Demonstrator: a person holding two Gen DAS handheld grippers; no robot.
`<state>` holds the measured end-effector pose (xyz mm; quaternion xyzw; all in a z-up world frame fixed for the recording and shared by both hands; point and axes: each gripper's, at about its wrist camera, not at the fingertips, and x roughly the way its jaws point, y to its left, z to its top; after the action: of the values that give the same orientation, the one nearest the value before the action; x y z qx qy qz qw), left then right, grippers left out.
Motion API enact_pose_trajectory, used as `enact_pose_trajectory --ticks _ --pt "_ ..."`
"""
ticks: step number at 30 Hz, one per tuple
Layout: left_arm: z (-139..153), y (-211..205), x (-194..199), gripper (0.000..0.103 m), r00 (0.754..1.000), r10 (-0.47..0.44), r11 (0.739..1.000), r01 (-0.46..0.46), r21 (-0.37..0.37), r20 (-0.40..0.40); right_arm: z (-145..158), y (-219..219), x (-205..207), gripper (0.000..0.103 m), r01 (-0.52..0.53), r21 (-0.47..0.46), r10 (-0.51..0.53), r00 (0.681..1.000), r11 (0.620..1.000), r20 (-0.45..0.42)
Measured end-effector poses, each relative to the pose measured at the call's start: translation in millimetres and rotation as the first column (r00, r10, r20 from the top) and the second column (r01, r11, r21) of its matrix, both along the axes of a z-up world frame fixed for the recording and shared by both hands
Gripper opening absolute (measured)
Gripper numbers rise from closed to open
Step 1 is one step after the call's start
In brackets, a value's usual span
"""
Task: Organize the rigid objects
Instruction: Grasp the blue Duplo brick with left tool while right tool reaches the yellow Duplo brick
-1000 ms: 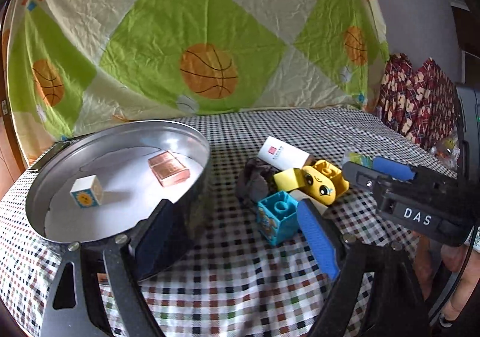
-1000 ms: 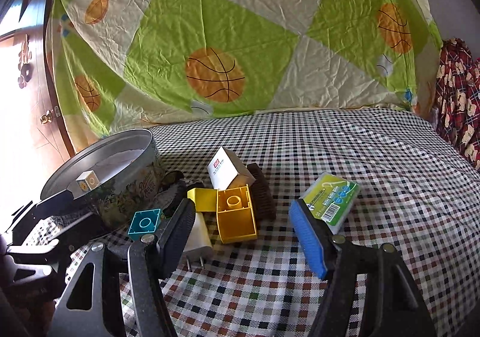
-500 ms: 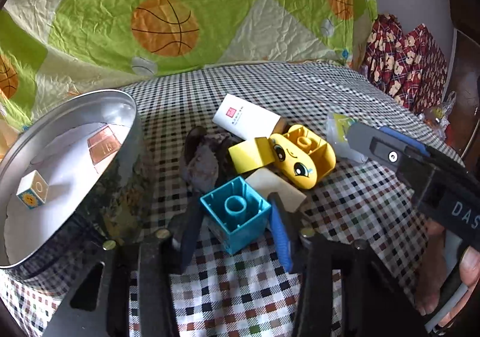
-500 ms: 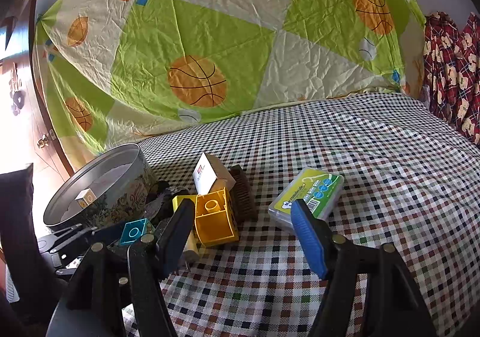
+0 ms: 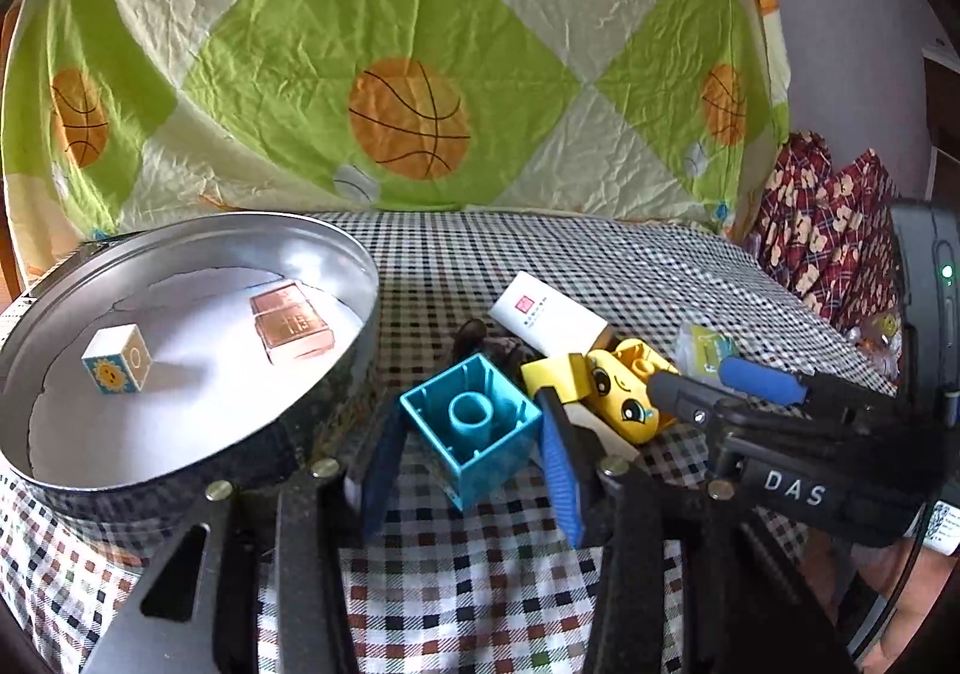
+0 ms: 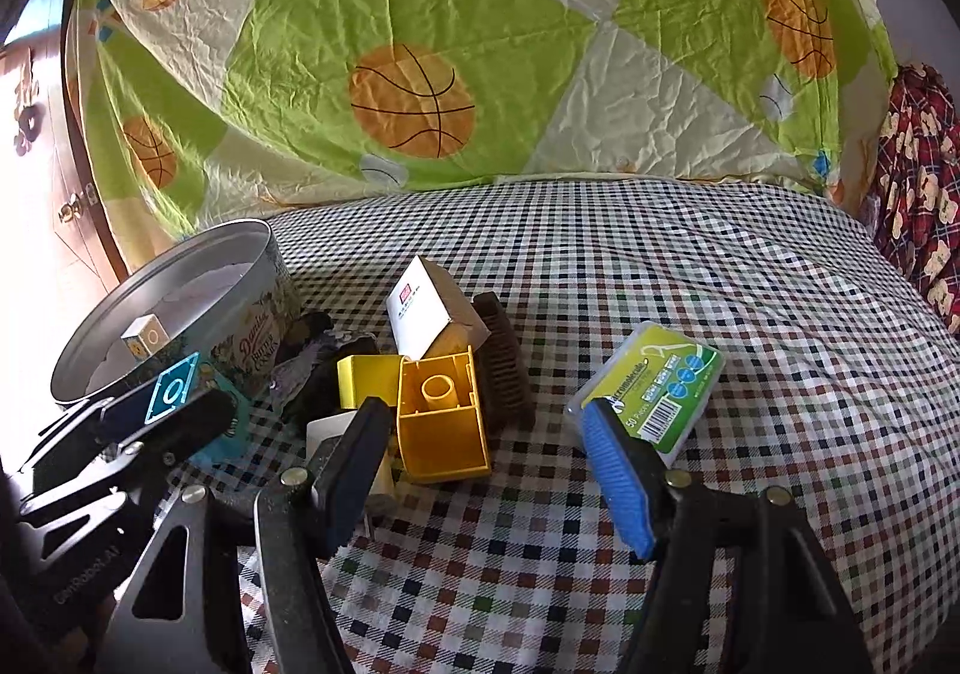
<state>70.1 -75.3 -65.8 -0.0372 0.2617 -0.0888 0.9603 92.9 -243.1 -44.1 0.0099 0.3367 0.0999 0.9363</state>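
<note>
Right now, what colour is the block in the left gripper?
Teal block, hollow side up; clearest in the left wrist view.

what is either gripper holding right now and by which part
The left gripper clamps the teal block by two opposite side walls. The right gripper is open, holding nothing.

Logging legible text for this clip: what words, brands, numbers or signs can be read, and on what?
"DAS": right gripper body, left wrist view.
"Danisa BUTTER COOKIES": tin wall; the brand's last letters are unsure.
"50": green box label; its other print is too small.
"O" and a sun picture: white cube.
Red logo: white carton; its text is too small.
Copper block: embossing unreadable.
</note>
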Motion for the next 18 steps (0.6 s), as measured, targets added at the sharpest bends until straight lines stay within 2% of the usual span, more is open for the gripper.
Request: enact_pose_trajectory --ticks 6,11,13,15,16,18 --pt "1.4 5.7 2.6 0.043 1.000 0.029 0.999 -0.029 -0.021 0.002 -4.1 17.4 8.0 0.069 -0.043 -0.059 0.040 0.998 0.997 -0.048" --pt "0.3 7.2 3.7 0.043 1.000 0.020 0.999 -0.021 -0.034 -0.007 -8.3 15.8 19.9 0.066 -0.039 -0.025 0.036 0.994 0.999 -0.105" --pt "0.4 6.5 3.1 0.043 1.000 0.020 0.999 -0.021 -0.032 -0.004 -11.6 11.8 26.9 0.061 -0.043 0.018 0.045 0.989 0.999 -0.141" --pt "0.2 7.4 3.4 0.043 1.000 0.019 0.999 -0.019 -0.038 -0.006 -13.0 8.0 30.7 0.042 -0.030 0.034 0.035 0.987 0.999 -0.157" --pt "0.1 7.7 3.5 0.043 1.000 0.020 0.999 -0.021 -0.039 -0.006 -13.6 9.0 30.5 0.036 -0.040 0.040 0.046 0.986 0.998 -0.161" --pt "0.2 7.7 2.4 0.043 1.000 0.021 0.999 -0.021 -0.040 -0.002 -11.4 12.1 27.6 0.034 -0.052 0.036 0.057 0.988 0.998 -0.146"
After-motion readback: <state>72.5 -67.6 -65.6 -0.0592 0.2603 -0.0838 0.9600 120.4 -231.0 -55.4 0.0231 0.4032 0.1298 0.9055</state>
